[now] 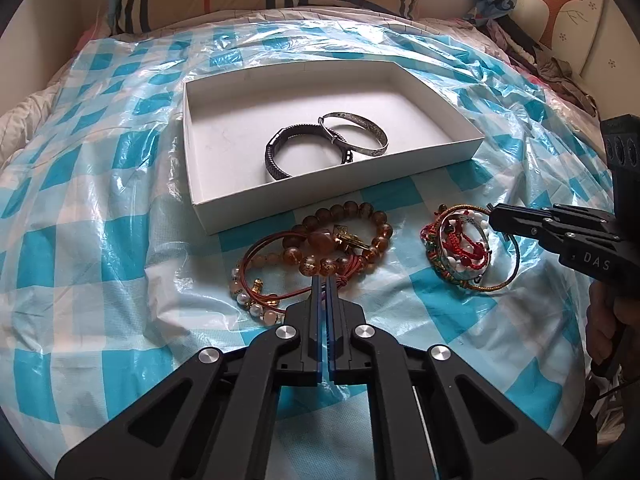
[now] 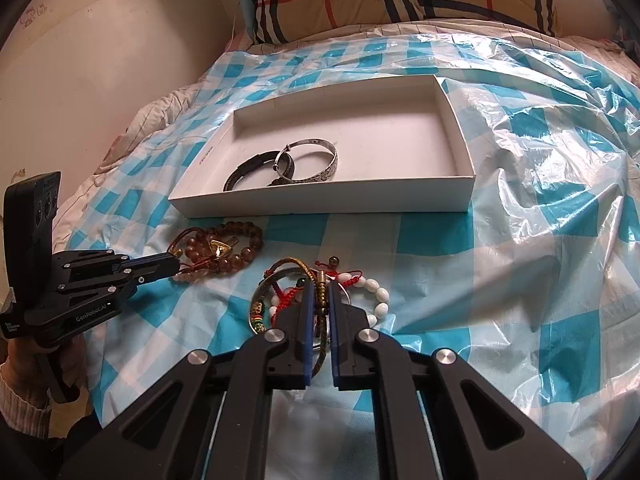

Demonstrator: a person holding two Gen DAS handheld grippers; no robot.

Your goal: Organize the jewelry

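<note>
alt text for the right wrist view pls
The right gripper is shut on a braided cord bracelet in a tangled pile beside white beads; behind it, a white box on checked plastic holds two bangles.

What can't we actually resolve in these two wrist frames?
- Left wrist view: whether the left gripper pinches the red cord; the closed tips cover the contact.
- Right wrist view: the dark bangle has its near arc hidden by the white box wall.
- Right wrist view: print on the box rim is too small to read.
- Right wrist view: which strand in the cord pile the right gripper clamps.
</note>
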